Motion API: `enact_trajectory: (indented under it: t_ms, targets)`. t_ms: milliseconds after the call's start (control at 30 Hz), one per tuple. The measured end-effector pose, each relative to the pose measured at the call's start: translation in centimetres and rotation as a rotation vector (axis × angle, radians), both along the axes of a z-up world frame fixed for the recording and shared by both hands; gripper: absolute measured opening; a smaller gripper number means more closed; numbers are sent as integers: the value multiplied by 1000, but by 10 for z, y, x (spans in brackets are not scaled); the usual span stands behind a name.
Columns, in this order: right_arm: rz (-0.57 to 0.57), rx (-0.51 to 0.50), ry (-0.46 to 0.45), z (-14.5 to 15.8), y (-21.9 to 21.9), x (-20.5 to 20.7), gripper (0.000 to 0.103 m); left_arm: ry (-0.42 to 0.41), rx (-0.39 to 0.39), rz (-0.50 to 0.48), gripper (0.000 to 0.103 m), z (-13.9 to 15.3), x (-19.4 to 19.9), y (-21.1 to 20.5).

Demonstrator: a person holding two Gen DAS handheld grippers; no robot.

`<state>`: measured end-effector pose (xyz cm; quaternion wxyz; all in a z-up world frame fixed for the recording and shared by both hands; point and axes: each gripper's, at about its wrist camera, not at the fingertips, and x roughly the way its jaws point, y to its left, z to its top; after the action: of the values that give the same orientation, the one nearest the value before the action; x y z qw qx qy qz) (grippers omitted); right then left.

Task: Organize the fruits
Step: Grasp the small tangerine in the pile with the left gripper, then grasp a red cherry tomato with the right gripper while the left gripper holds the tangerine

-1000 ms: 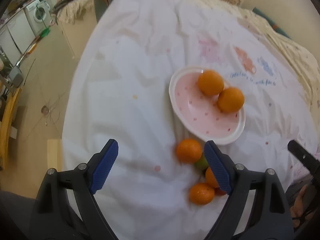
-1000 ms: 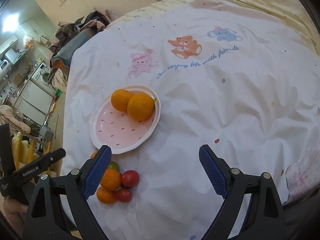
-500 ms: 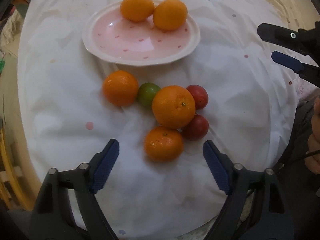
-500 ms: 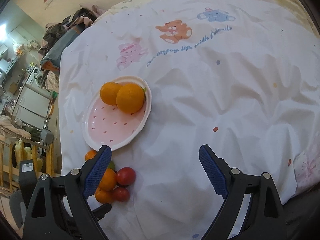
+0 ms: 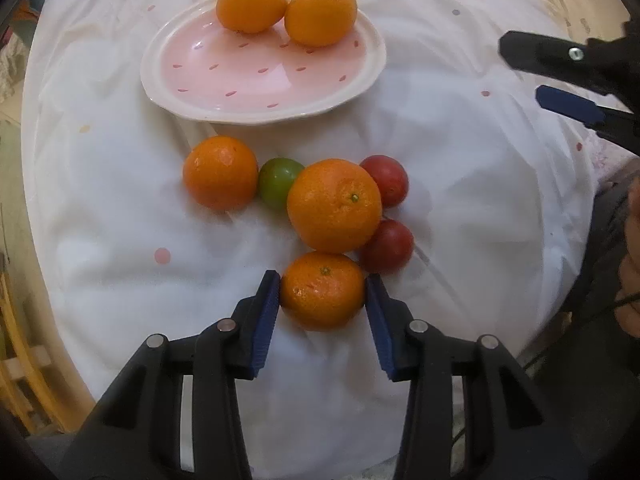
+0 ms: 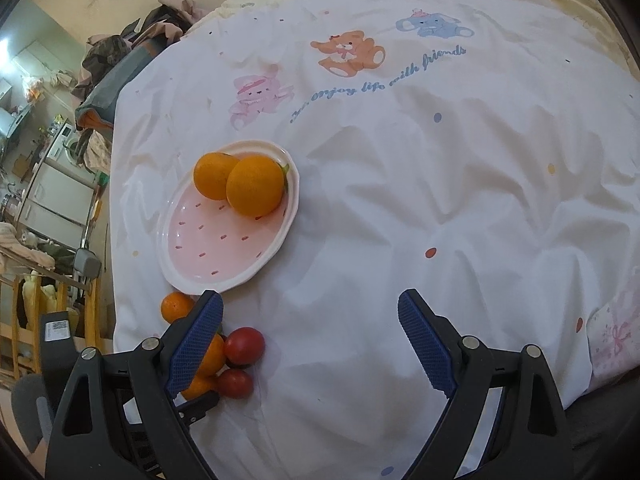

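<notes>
Left gripper (image 5: 323,296) is pointed straight down at the fruit pile; its jaws have just been closing and the blue pads (image 5: 267,320) are now seen pressed against both sides of the nearest mandarin (image 5: 322,289), which sits on the white cloth (image 5: 120,200). Grip is narrow, with the mandarin clamped between the pads.

Rest of the pile is found just beyond it: a bigger orange (image 5: 334,205) touching the gripped mandarin, two red tomatoes (image 5: 386,180) on the right side of that orange, a green fruit (image 5: 279,182) on its left, and another mandarin (image 5: 220,172) touching the green fruit.

Pink plate (image 5: 248,76) is placed further back on the cloth, close to the pile but apart from it. Two oranges (image 5: 251,6) are seen side by side at its far edge, touching each other.

Right gripper (image 6: 310,332) is held above the cloth with jaws wide; nothing is between them. In its view the plate is at the left and the pile is partly hidden behind its left finger (image 6: 196,340).

A cartoon print with lettering (image 6: 380,76) is seen on the cloth beyond the plate.
</notes>
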<state>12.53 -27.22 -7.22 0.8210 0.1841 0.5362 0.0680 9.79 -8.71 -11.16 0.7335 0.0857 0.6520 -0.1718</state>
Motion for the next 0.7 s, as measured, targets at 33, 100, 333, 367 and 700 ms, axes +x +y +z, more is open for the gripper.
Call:
enact_trajectory:
  t_ms: [33, 100, 333, 367, 700]
  targets:
    - [0, 2, 2, 0, 0, 0, 92, -2, 0, 0, 39, 2, -2, 1]
    - [3, 6, 4, -1, 0, 0, 92, -8, 6, -4, 39, 5, -5, 2]
    - [12, 4, 2, 1, 1, -3, 92, -82, -28, 49, 38, 34, -9, 18]
    - [11, 4, 3, 1, 1, -3, 92, -98, -32, 64, 38, 39, -9, 23]
    - [5, -1, 6, 0, 0, -4, 92, -263, -57, 259, 38, 65, 10, 64]
